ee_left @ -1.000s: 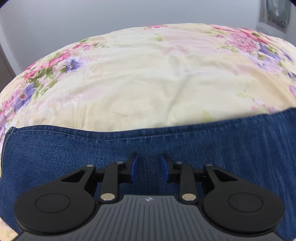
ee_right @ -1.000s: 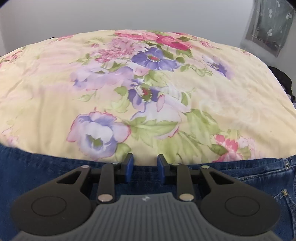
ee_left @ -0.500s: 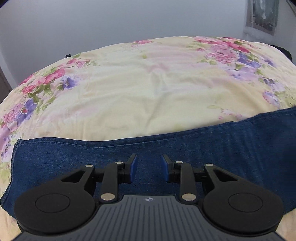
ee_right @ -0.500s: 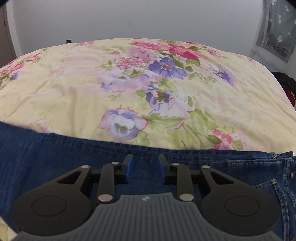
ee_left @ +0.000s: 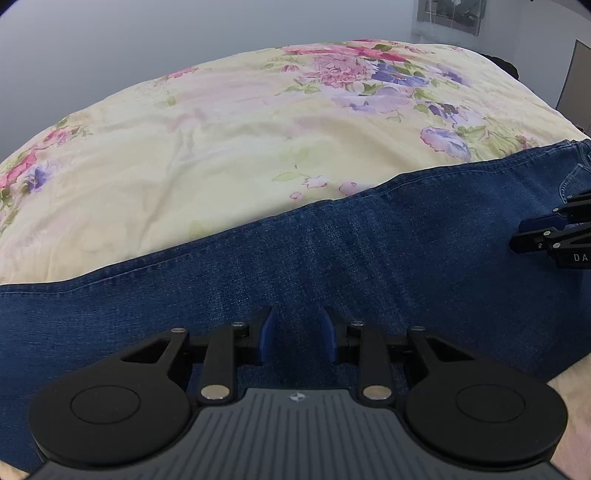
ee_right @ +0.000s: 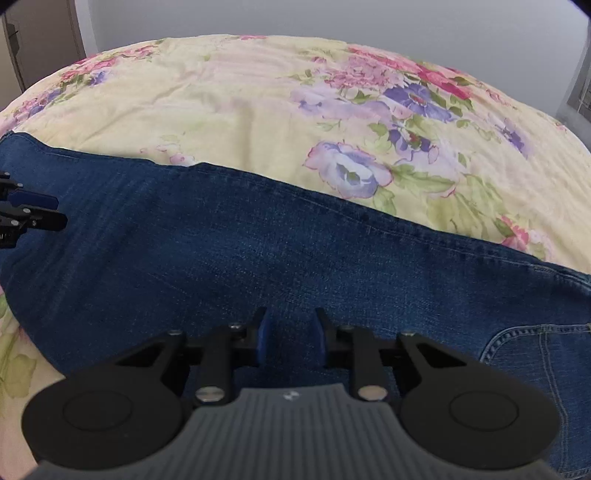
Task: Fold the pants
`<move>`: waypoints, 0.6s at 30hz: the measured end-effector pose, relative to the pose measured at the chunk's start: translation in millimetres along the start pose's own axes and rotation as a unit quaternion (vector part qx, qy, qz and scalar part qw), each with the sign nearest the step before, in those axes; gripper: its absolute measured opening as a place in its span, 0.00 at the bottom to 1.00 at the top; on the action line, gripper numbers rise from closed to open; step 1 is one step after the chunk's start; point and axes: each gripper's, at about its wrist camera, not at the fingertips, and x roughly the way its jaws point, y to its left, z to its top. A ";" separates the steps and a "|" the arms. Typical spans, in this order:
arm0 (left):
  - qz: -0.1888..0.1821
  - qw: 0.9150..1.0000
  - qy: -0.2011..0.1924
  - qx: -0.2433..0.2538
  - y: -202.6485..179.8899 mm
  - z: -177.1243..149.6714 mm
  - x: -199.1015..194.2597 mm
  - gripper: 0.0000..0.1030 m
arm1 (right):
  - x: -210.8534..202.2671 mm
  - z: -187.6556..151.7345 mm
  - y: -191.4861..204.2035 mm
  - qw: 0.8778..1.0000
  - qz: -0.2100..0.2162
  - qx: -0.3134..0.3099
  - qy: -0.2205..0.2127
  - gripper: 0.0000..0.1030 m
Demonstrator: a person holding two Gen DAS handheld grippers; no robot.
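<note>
Blue jeans (ee_left: 369,258) lie lengthwise across a floral bed sheet (ee_left: 221,147), hem end to the left and back pocket (ee_right: 535,350) to the right. My left gripper (ee_left: 297,332) sits low over the leg near the front edge. Denim fills the gap between its blue pads, and creases run from them. My right gripper (ee_right: 290,328) is over the jeans (ee_right: 258,240) nearer the pocket, its jaws closing with denim between the pads. Each gripper shows in the other's view: the right gripper (ee_left: 515,234) at the right edge, the left gripper (ee_right: 61,212) at the left edge near the hem.
The sheet (ee_right: 258,110) stretches far beyond the jeans to a plain grey wall. A dark door frame (ee_right: 37,37) stands at the back left, and a framed picture (ee_left: 447,14) hangs at the back right.
Both views have swung and rolled. The jeans' far edge now lies well beyond the fingertips, with much more denim ahead. Each gripper has come into the other's view. The right jaws have narrowed slightly.
</note>
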 end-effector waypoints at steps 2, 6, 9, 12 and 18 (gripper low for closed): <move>0.000 1.000 -0.011 -0.019 4.5 2.7 14.0 0.34 | 12.9 6.2 -4.4 1.000 0.004 0.008 -0.007 0.19; -0.003 0.997 -0.035 -0.064 17.9 19.2 37.0 0.34 | 32.8 29.4 -10.0 1.000 0.007 0.016 -0.020 0.19; 0.001 0.996 -0.041 -0.079 24.0 32.0 51.4 0.31 | 46.1 46.9 -15.1 0.999 0.010 0.028 -0.033 0.18; 0.010 0.996 -0.051 -0.079 24.6 37.7 59.0 0.31 | 62.9 61.1 -22.5 0.998 0.018 0.059 -0.026 0.18; 0.036 0.993 -0.057 -0.094 24.0 38.6 40.2 0.31 | 49.1 61.7 -29.7 0.996 0.029 0.077 -0.032 0.17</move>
